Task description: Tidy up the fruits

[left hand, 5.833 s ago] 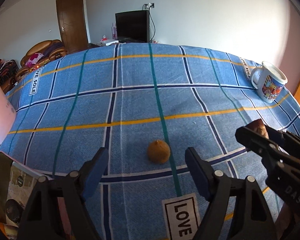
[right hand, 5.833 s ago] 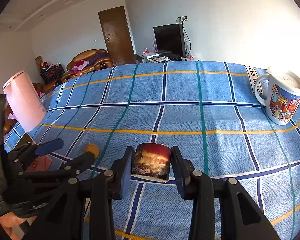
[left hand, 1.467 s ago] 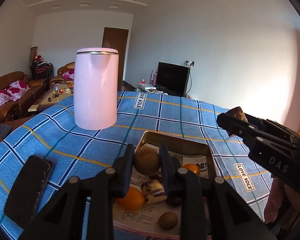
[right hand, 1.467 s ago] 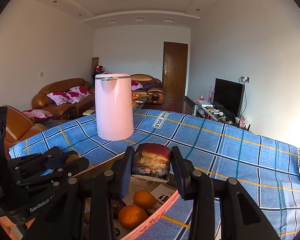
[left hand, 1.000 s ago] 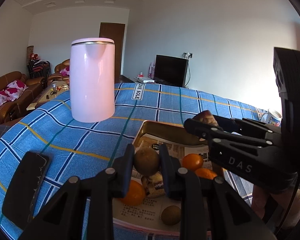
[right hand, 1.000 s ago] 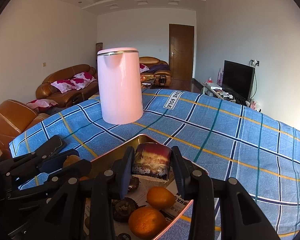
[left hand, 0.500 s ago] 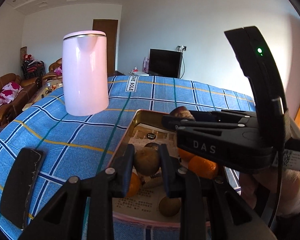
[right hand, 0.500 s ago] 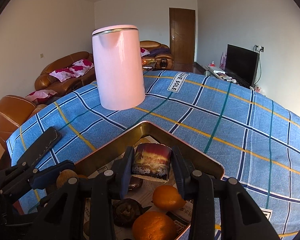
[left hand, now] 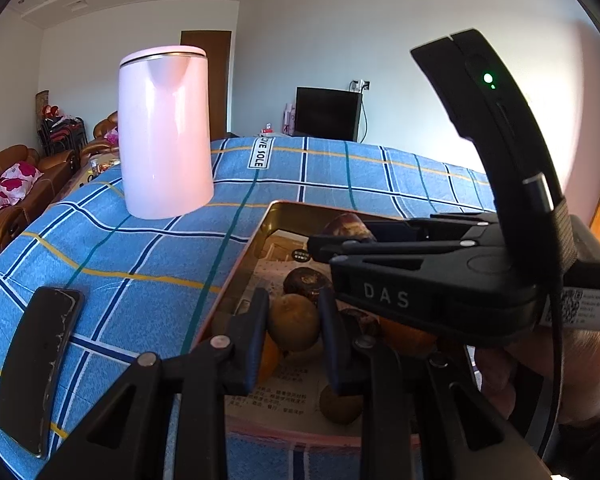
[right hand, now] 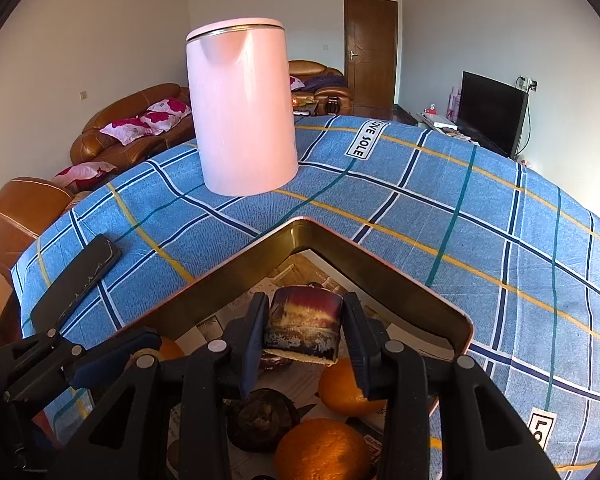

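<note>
A round brown fruit [left hand: 293, 322] is clenched in the left gripper [left hand: 294, 326] over the tray [right hand: 236, 276], beside the right gripper [right hand: 303, 330] grasping a dark cut fruit piece [right hand: 303, 326] near the tray's far corner, oranges [right hand: 320, 454] lying below.

The tray [right hand: 388, 276] lies on the table [right hand: 420, 208], and paper [left hand: 284, 384] covers its bottom. Several fruits [right hand: 320, 452] lie on the paper inside the tray. The kettle [right hand: 242, 112] stands on the table behind the tray, toward the left. The phone [right hand: 78, 276] lies flat on the table, left of the tray, near the table edge.
</note>
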A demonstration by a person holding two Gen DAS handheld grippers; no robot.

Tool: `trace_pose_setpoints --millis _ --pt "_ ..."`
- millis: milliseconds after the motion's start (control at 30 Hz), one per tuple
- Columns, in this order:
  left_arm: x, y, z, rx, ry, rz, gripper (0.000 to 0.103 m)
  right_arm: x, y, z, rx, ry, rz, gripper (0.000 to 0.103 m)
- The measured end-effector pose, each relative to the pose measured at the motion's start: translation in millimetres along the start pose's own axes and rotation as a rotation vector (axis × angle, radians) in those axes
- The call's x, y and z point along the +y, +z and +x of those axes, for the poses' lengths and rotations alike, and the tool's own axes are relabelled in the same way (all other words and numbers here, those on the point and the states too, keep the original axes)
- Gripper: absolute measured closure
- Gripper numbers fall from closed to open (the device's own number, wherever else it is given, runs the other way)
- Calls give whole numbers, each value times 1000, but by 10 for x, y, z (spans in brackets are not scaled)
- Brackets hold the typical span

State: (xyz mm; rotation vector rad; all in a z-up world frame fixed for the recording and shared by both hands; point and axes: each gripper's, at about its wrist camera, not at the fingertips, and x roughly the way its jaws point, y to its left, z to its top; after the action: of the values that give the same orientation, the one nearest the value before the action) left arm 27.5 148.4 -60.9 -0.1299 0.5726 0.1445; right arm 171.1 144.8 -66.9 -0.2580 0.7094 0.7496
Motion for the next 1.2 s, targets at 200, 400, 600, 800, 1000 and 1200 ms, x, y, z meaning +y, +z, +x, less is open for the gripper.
trace_pose_setpoints --millis 200,400,600,800,1000,1200 --pt "7 -38 49 19 5 4 76 -6 -20 17 16 -1 4 64" --pt "-14 -58 61 28 11 13 76 10 -25 34 35 1 2 64" --pt "-36 -74 10 17 24 20 48 -5 -53 -90 1 38 19 41" --pt "-78 -73 -68 -10 33 32 29 -98 -107 -375 -70 22 54 40" --pt "-69 -77 -125 -38 48 27 23 -223 -257 -746 -151 -25 85 31" --pt "-107 -70 -191 -52 49 35 17 -281 -417 -1024 -210 -50 100 30"
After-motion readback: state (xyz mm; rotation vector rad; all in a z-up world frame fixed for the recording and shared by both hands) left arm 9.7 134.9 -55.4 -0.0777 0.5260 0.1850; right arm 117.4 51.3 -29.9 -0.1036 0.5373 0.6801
